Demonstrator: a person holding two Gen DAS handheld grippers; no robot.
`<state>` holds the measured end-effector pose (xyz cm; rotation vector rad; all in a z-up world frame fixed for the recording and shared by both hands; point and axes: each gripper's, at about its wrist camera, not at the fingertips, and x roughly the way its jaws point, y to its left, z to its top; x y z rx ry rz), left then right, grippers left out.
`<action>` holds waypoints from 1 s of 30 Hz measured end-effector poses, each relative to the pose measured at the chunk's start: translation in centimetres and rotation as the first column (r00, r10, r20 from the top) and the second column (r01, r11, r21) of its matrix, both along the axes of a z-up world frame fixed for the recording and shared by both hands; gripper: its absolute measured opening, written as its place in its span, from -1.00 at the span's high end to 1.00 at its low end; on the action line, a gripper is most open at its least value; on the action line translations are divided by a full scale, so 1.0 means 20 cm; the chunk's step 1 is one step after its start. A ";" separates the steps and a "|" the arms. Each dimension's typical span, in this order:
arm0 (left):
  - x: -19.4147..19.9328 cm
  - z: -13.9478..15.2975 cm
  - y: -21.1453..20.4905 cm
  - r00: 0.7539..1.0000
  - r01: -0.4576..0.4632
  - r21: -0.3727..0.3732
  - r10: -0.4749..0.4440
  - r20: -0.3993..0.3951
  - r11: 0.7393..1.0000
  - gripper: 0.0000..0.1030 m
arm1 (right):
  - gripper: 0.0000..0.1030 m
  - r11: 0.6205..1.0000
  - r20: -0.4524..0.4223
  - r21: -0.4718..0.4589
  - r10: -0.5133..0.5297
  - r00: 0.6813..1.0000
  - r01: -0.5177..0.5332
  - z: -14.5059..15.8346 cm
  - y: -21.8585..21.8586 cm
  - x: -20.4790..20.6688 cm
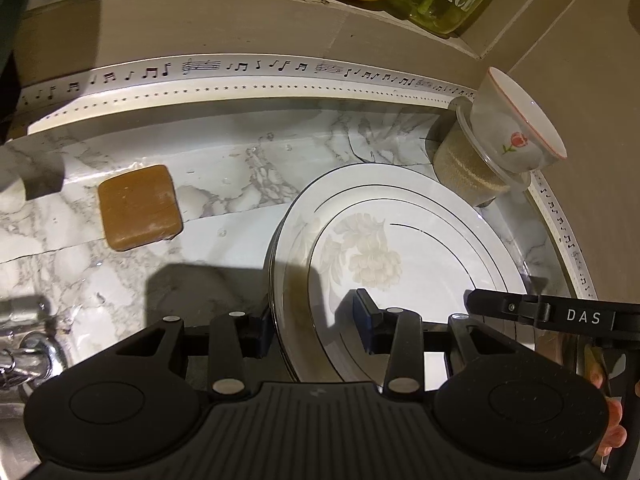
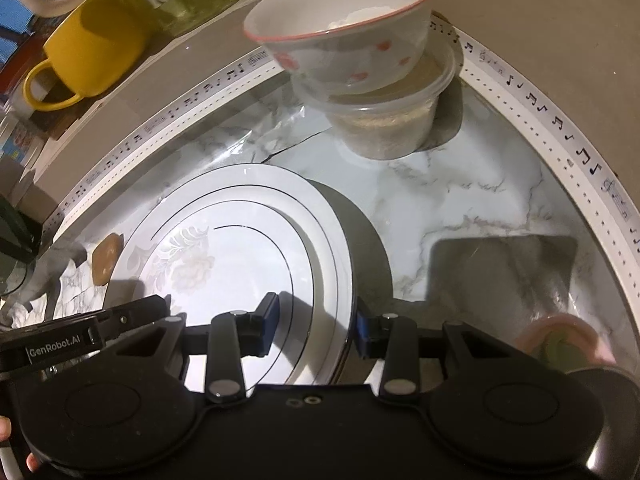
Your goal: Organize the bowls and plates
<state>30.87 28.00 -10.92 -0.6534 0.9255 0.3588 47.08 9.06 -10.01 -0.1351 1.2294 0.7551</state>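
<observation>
Plate stack (image 1: 400, 240) at frame centre on marble worktop (image 1: 224, 184), left gripper (image 1: 316, 326) and right gripper (image 2: 316, 326) each part-open astride opposite rims, bowl (image 2: 344, 28) on plastic tub (image 2: 384, 120) upper right.

Light: dim, warm, from overhead.
Shadows: my grippers' dark shapes on the marble counter (image 2: 480, 200).
Glare: on the plates (image 1: 400, 240).
Edges: fisheye-bent, blurred.
</observation>
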 end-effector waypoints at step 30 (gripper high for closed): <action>-0.45 0.04 -0.16 0.999 0.035 0.055 -0.036 0.008 0.998 0.25 | 0.28 0.998 0.014 0.037 0.053 0.998 -0.054 0.02 -0.19 -0.48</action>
